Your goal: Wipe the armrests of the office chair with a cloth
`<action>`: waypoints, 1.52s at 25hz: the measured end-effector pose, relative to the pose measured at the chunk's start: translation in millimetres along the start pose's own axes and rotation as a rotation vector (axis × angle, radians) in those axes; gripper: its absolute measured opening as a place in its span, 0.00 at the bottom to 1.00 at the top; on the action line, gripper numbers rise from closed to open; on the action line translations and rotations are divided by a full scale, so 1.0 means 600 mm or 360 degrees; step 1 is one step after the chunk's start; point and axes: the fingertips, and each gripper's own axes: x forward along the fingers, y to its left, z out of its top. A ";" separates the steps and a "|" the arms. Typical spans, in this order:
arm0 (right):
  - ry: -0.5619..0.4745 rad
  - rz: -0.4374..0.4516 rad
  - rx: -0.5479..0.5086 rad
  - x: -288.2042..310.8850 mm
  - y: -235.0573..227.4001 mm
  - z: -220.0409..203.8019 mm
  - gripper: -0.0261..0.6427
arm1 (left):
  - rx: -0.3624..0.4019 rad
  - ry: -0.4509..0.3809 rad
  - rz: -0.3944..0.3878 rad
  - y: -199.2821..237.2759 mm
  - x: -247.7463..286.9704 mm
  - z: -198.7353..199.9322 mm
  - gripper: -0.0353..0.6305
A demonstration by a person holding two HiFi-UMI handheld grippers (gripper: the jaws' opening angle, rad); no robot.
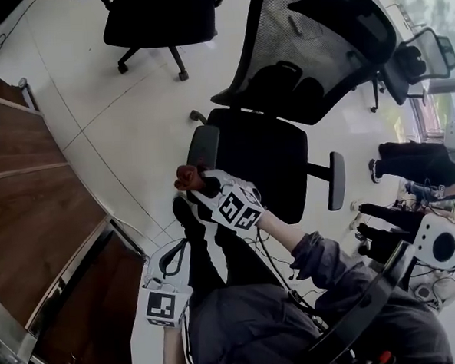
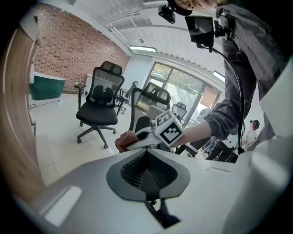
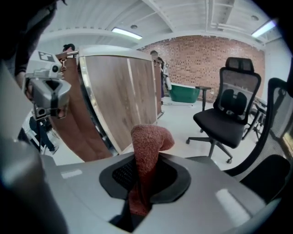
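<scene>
The black mesh office chair point(image 1: 284, 97) stands in front of me, its left armrest point(image 1: 202, 146) and right armrest point(image 1: 336, 180) flanking the seat. My right gripper point(image 1: 201, 183) is shut on a reddish-brown cloth point(image 1: 187, 177), held just at the near end of the left armrest. I cannot tell whether the cloth touches it. In the right gripper view the cloth point(image 3: 147, 146) sticks up from between the jaws. My left gripper point(image 1: 169, 259) hangs low by my leg, jaws together and holding nothing. The left gripper view looks over at the right gripper point(image 2: 137, 140) and the cloth point(image 2: 122, 140).
A long wooden table point(image 1: 28, 197) runs along the left. Other black office chairs stand at the back point(image 1: 156, 20) and far right point(image 1: 420, 58). A person's legs point(image 1: 411, 162) and cables lie at the right. White tiled floor lies between table and chair.
</scene>
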 end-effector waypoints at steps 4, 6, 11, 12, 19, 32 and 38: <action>0.0003 0.0173 0.0018 -0.024 0.108 -0.009 0.12 | 0.0014 -0.0006 -0.0008 0.000 0.005 0.007 0.08; -0.0008 0.0244 0.0051 -0.037 0.143 -0.010 0.12 | 0.0022 -0.0006 -0.0017 -0.001 0.009 0.007 0.08; -0.0012 0.0216 0.0045 -0.036 0.114 -0.021 0.12 | 0.0041 0.0008 -0.0063 -0.007 0.017 0.020 0.08; -0.0017 0.0177 0.0052 -0.030 0.085 -0.021 0.12 | 0.0040 0.0010 -0.0062 -0.006 0.017 0.018 0.08; 0.0020 -0.0242 0.0227 0.013 -0.202 -0.031 0.12 | 0.0031 0.0033 -0.0054 0.004 0.018 0.009 0.08; -0.0013 -0.0115 0.0192 -0.023 -0.054 -0.026 0.12 | 0.0061 0.0089 -0.0182 -0.002 0.038 0.004 0.08; -0.0073 0.0061 0.0397 -0.058 0.100 -0.057 0.12 | 0.0115 0.0117 -0.0254 -0.014 0.053 0.011 0.08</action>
